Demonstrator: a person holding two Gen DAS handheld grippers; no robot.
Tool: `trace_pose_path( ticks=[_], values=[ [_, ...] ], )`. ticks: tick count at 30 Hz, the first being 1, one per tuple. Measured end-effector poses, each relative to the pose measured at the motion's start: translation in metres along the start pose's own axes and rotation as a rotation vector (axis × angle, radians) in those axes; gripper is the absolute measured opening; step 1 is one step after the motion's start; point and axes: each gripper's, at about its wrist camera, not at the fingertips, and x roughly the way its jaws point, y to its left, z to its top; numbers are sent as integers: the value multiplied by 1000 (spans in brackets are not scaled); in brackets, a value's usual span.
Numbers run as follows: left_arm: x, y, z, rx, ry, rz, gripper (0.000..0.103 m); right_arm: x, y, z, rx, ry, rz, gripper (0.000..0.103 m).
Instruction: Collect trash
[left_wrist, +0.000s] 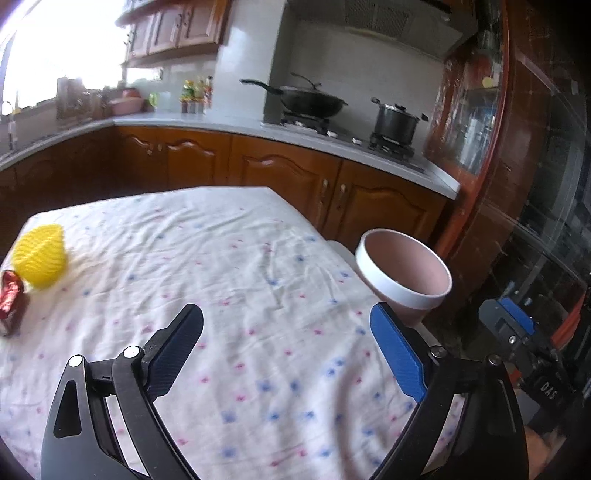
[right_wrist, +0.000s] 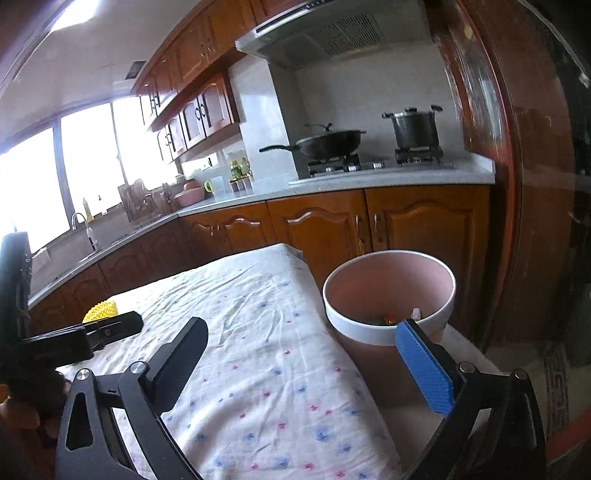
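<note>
A yellow foam net (left_wrist: 40, 256) and a red crumpled wrapper (left_wrist: 10, 291) lie at the far left of the table's floral cloth (left_wrist: 236, 280). A pink bin with a white rim (left_wrist: 402, 273) stands past the table's right edge; in the right wrist view the bin (right_wrist: 388, 295) holds small bits of trash (right_wrist: 391, 319). My left gripper (left_wrist: 286, 334) is open and empty above the cloth. My right gripper (right_wrist: 301, 345) is open and empty, its blue finger (right_wrist: 424, 365) in front of the bin. The yellow net (right_wrist: 100, 310) shows behind the left gripper's body.
The table sits in a kitchen. Wooden cabinets (left_wrist: 258, 173) and a grey counter (left_wrist: 229, 123) run behind it, with a wok (left_wrist: 310, 99) and a pot (left_wrist: 395, 120) on the stove. A dark wooden door frame (left_wrist: 491, 155) stands right of the bin.
</note>
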Motion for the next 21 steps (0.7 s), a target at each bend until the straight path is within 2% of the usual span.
trace_pose_path(
  ticks=[3, 5, 9, 12, 15, 19, 21],
  values=[
    [-20, 8, -3, 5, -67, 36, 96, -6, 10, -2, -15, -24, 3, 103],
    [-36, 14, -4, 0, -126, 51, 103, -11, 19, 3, -38, -52, 5, 103],
    [-54, 18, -13, 2, -212, 99, 103, -30, 33, 12, -62, -176, 8, 103],
    [-51, 19, -27, 12, -198, 125, 103, -36, 40, -1, -65, -239, 2, 103],
    [-43, 20, -46, 21, -165, 157, 103, -29, 44, -19, -76, -213, -8, 103],
    [-40, 21, -67, 28, -162, 206, 103, -23, 45, -47, -96, -174, -19, 103],
    [-39, 22, -73, 22, -148, 209, 103, -23, 45, -56, -100, -169, -21, 103]
  ],
)
